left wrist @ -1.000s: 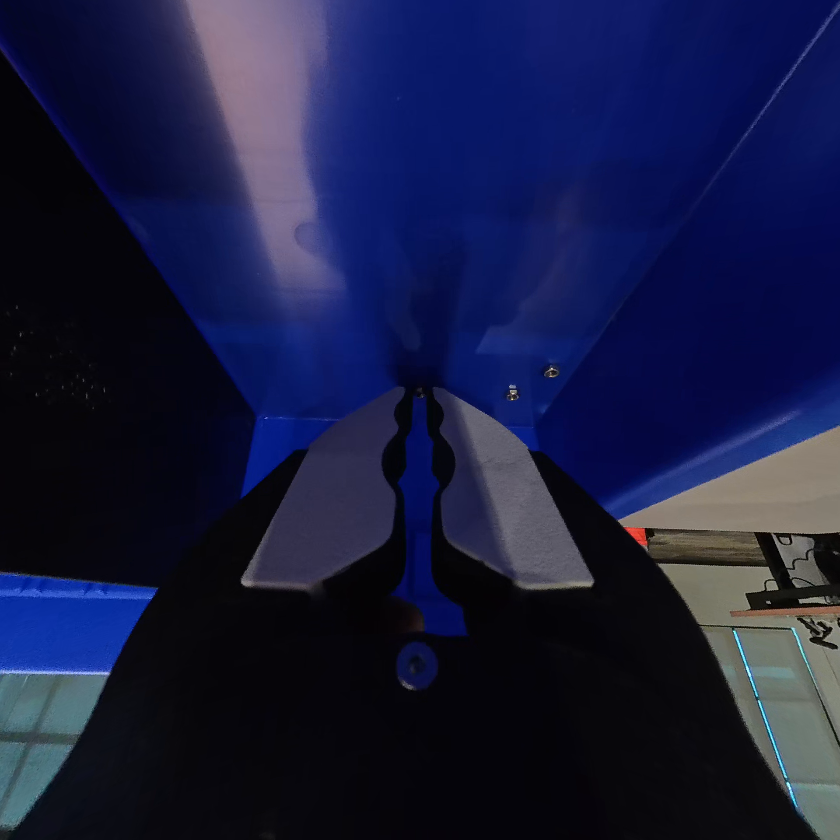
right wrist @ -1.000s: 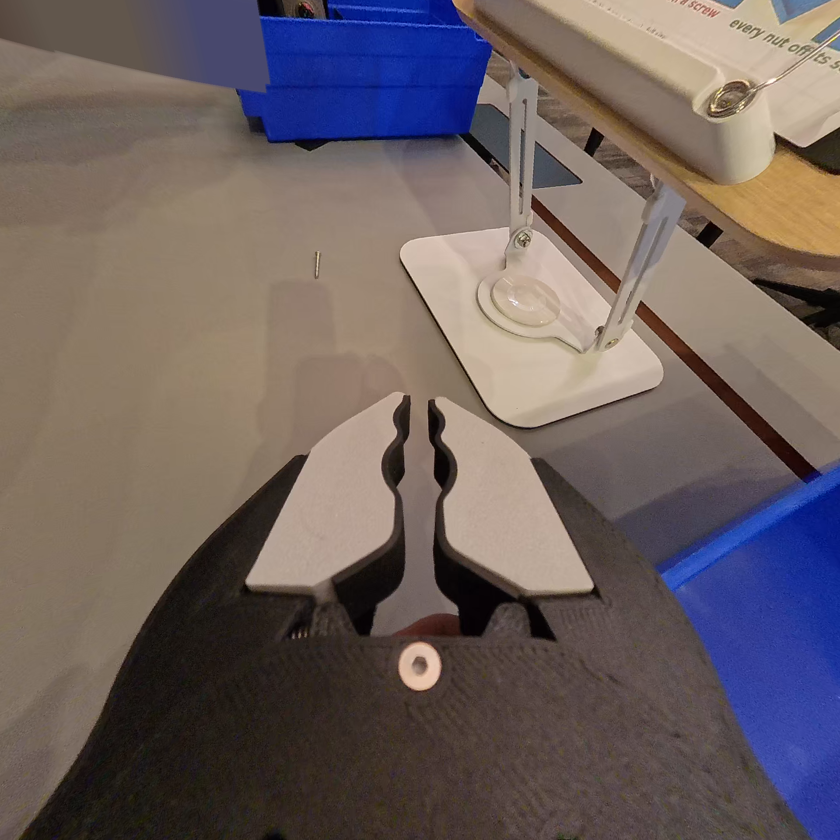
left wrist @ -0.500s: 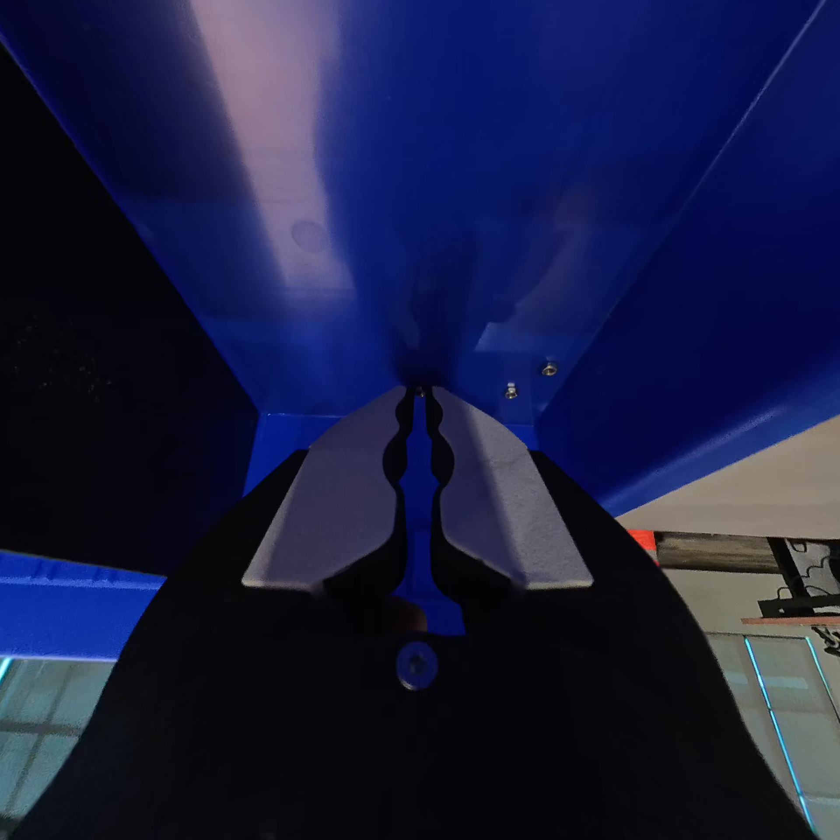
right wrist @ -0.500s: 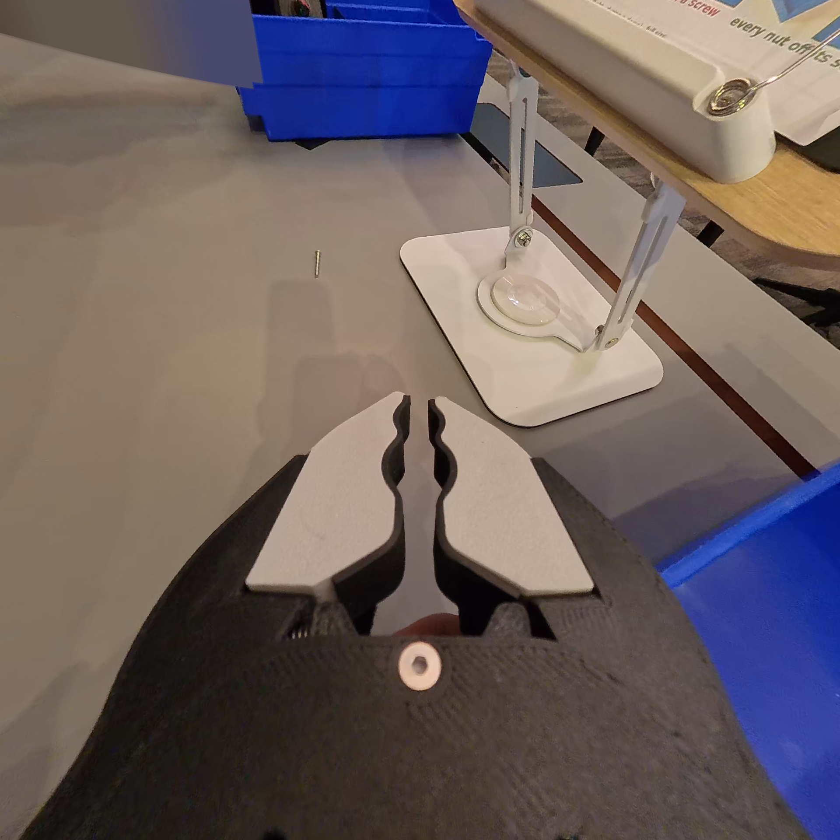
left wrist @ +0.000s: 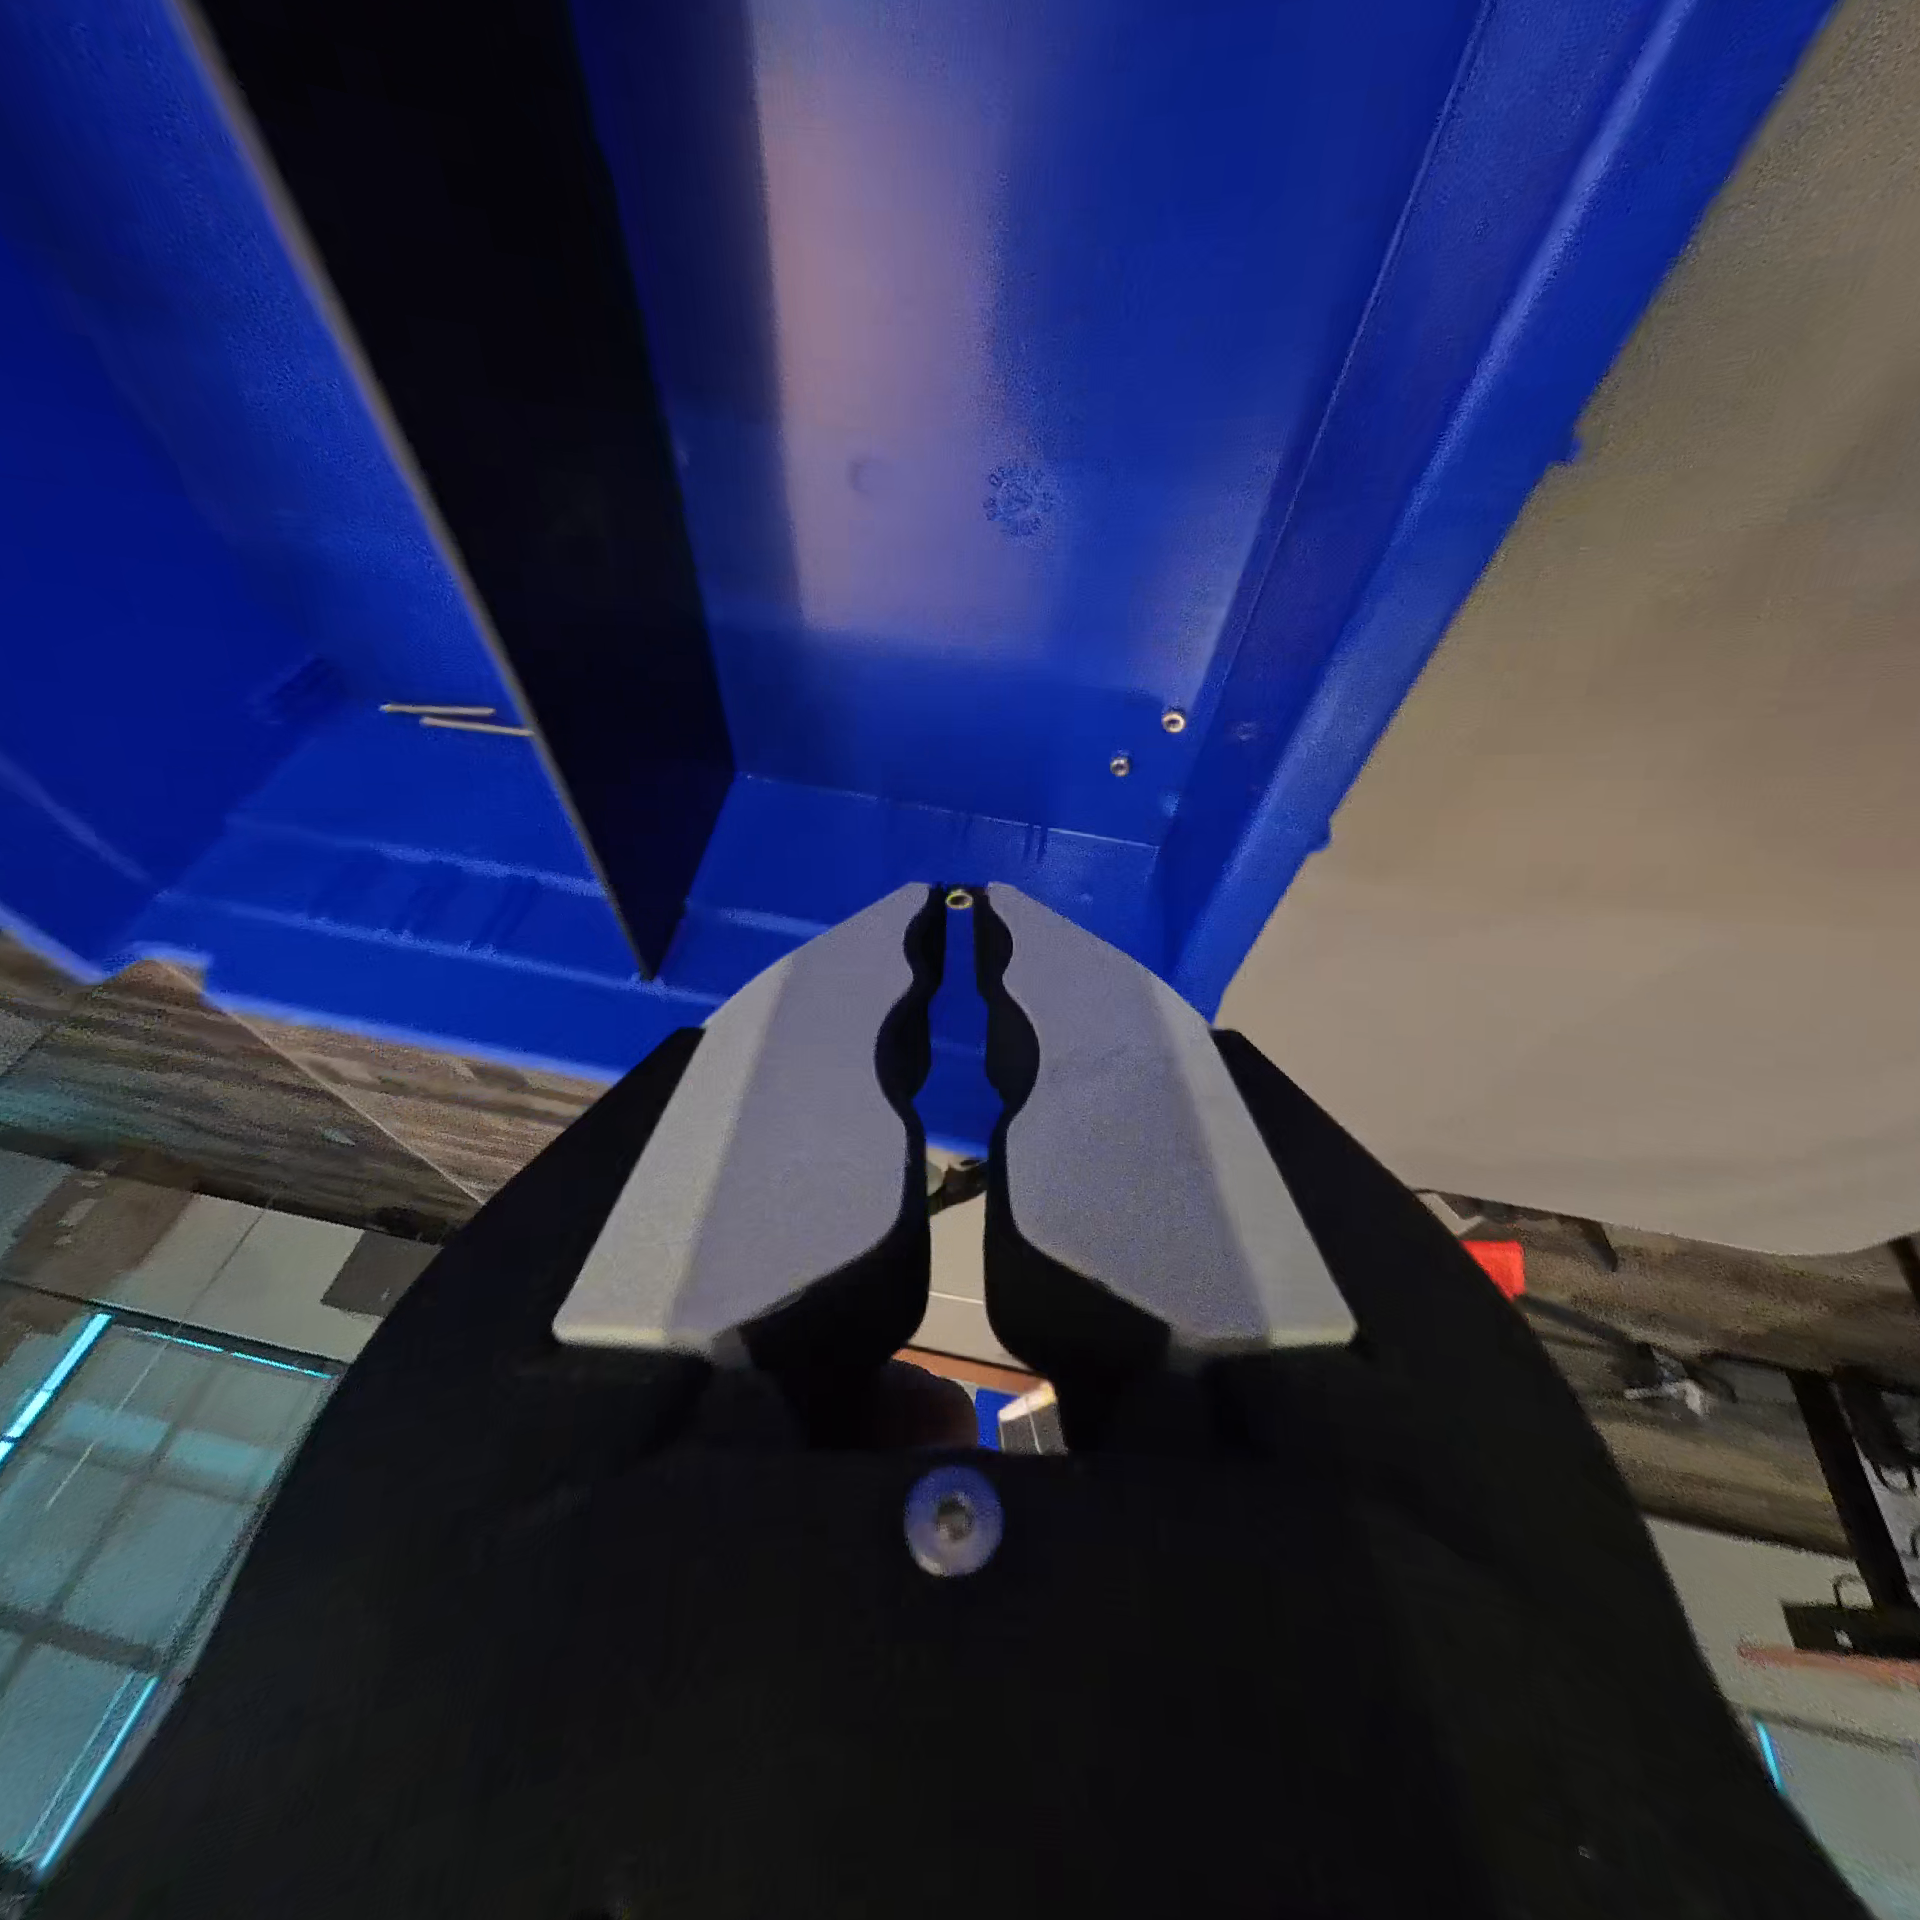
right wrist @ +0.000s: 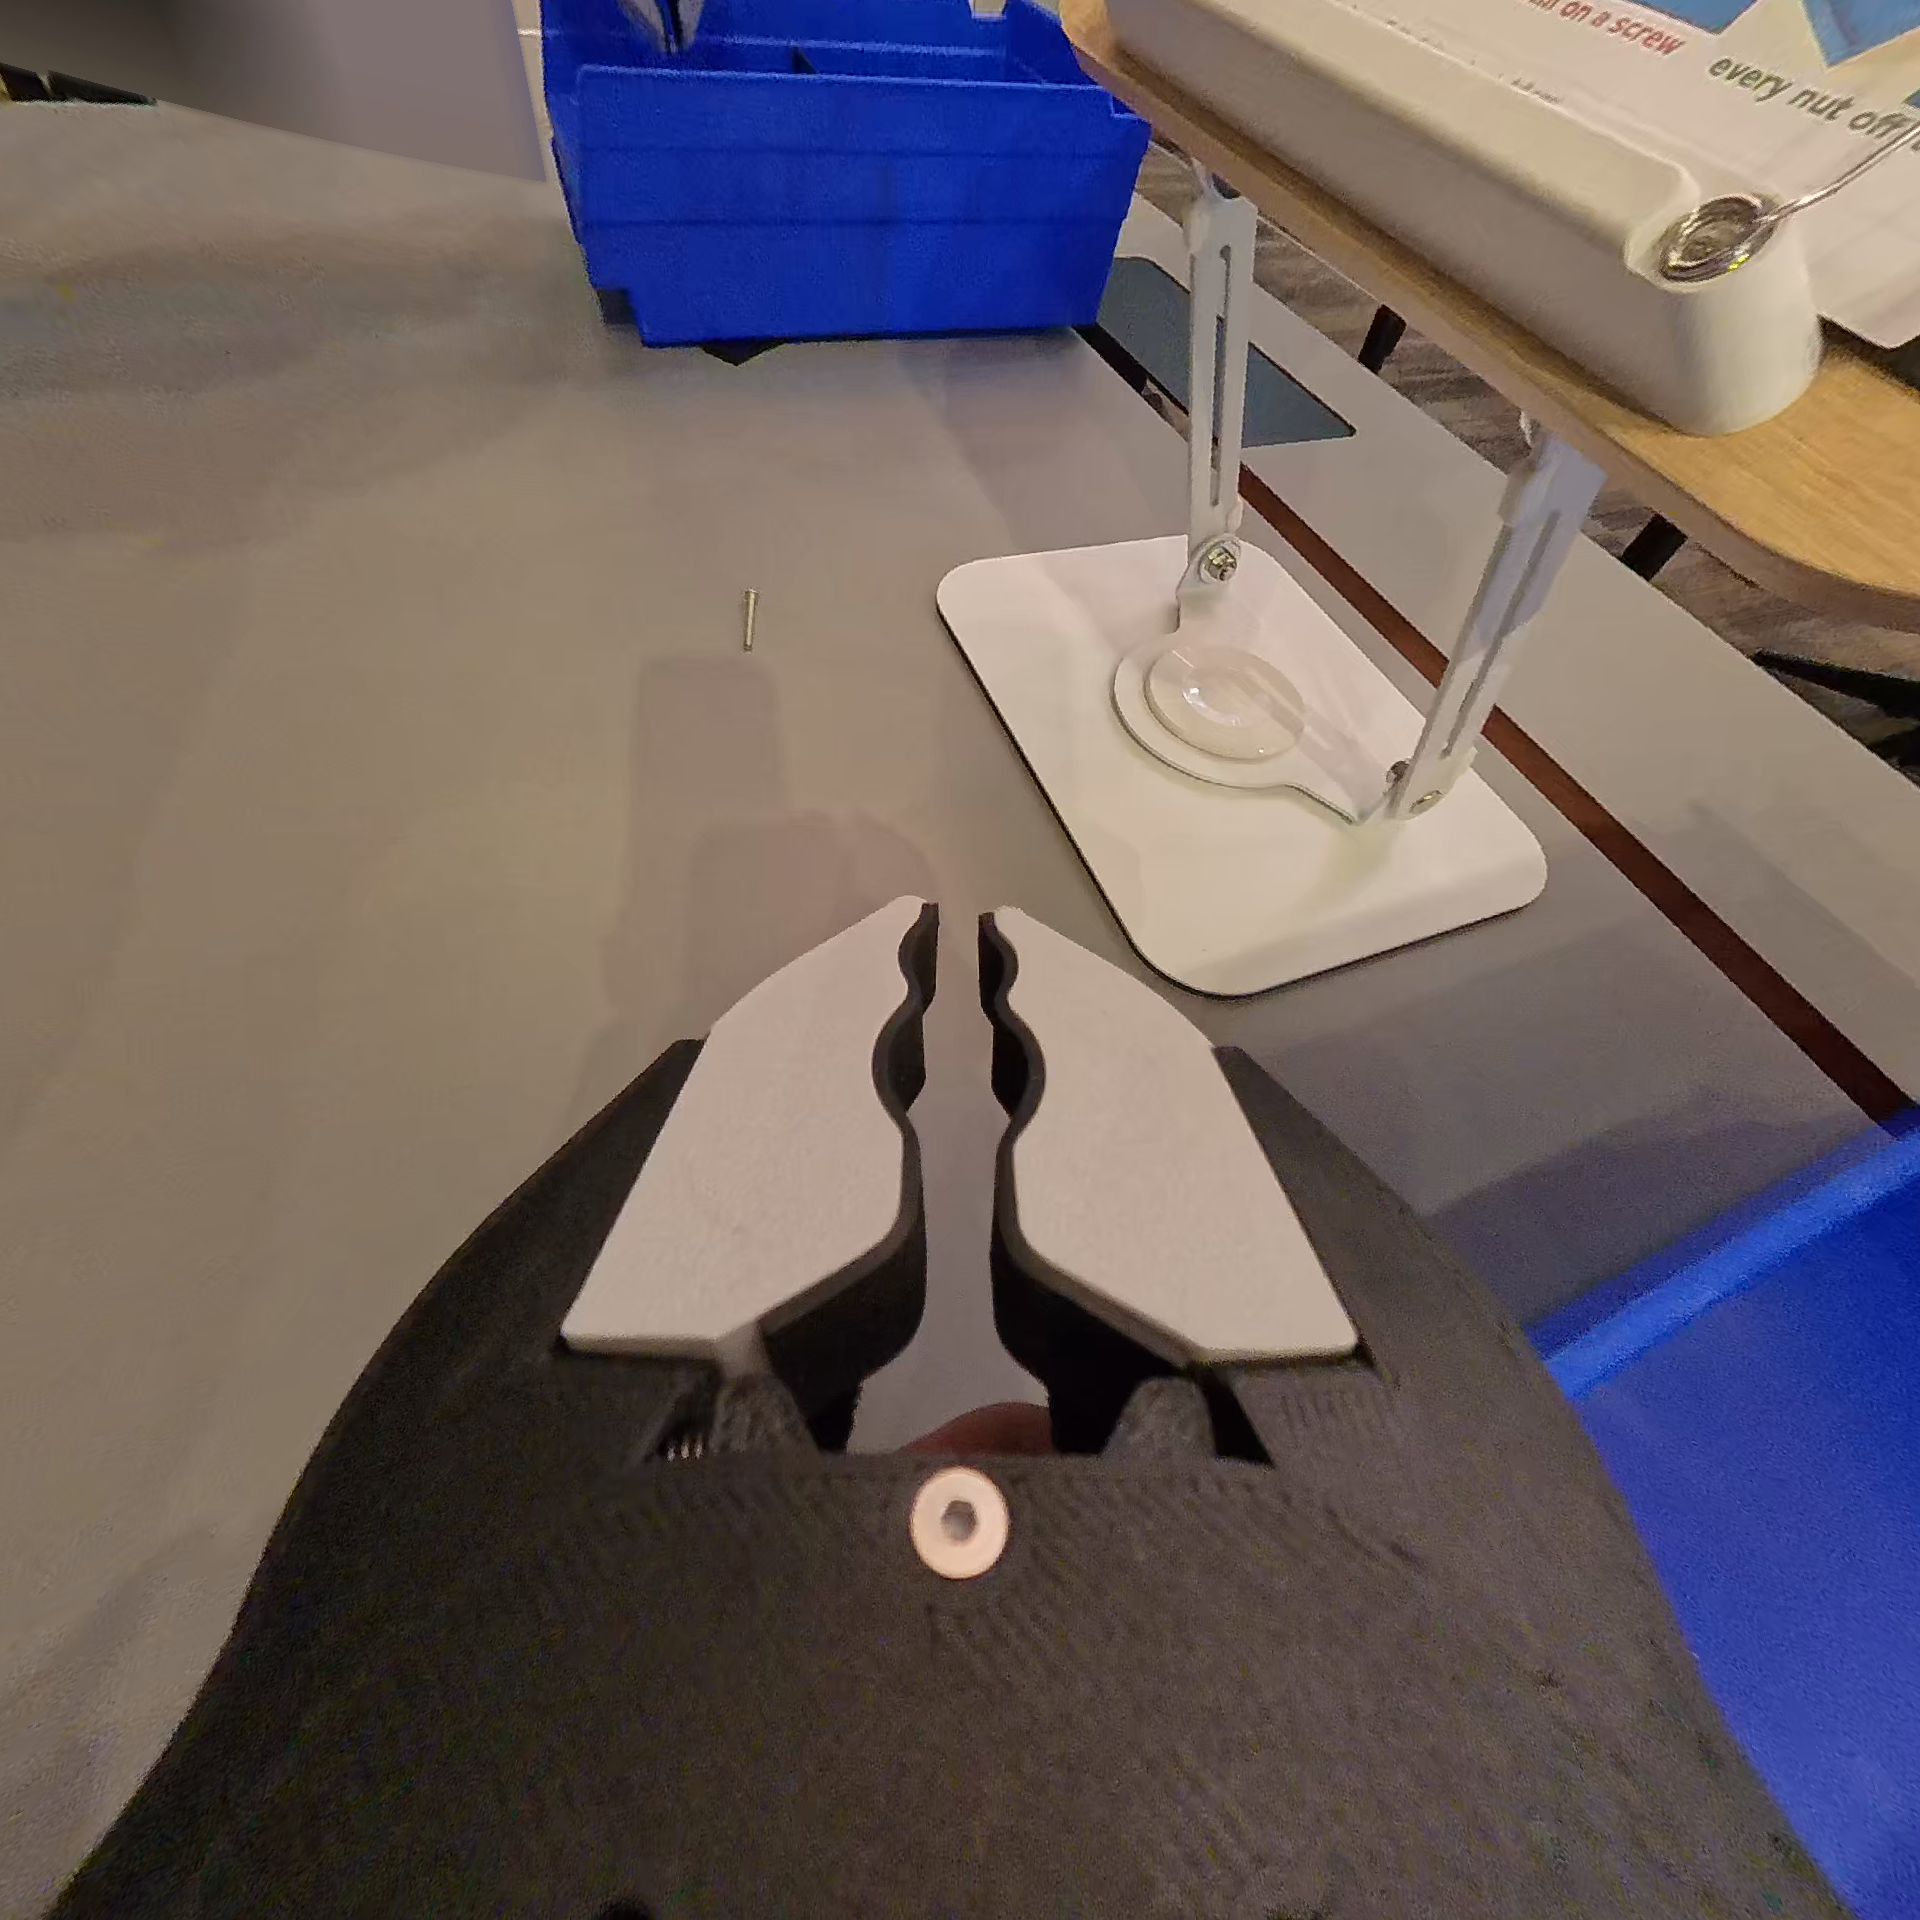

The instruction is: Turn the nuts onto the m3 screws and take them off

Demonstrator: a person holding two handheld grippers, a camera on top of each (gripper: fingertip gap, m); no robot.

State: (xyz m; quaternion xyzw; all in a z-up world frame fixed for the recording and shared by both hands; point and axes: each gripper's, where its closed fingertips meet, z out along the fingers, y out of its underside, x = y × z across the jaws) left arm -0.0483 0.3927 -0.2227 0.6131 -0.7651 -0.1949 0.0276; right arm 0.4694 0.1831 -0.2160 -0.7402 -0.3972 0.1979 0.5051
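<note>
Two grippers show, one in each wrist view. Nearest in the left wrist view, the left gripper (left wrist: 958,900) has its grey fingers (left wrist: 790,1122) drawn almost together, pinching a small nut (left wrist: 958,899) at the very tips. Just past the tips lies the blue bin (left wrist: 935,416), its near wall right behind the nut. Two more nuts (left wrist: 1146,742) rest on the bin floor in the near right corner, close to each other. A dark divider (left wrist: 582,582) splits the bin, and in the left compartment a couple of thin screws (left wrist: 457,719) lie beside it.

Nearest in the right wrist view, the right gripper (right wrist: 958,925) holds nothing, its tips a narrow gap apart above the grey table (right wrist: 312,727). A blue bin corner (right wrist: 1745,1403) sits at the lower right. Farther on, a white stand base (right wrist: 1236,769) rests to the right, carrying a tilted wooden board (right wrist: 1704,457). One loose screw (right wrist: 748,619) lies alone on the table, well ahead. Farthest back stands another blue bin (right wrist: 842,197).
</note>
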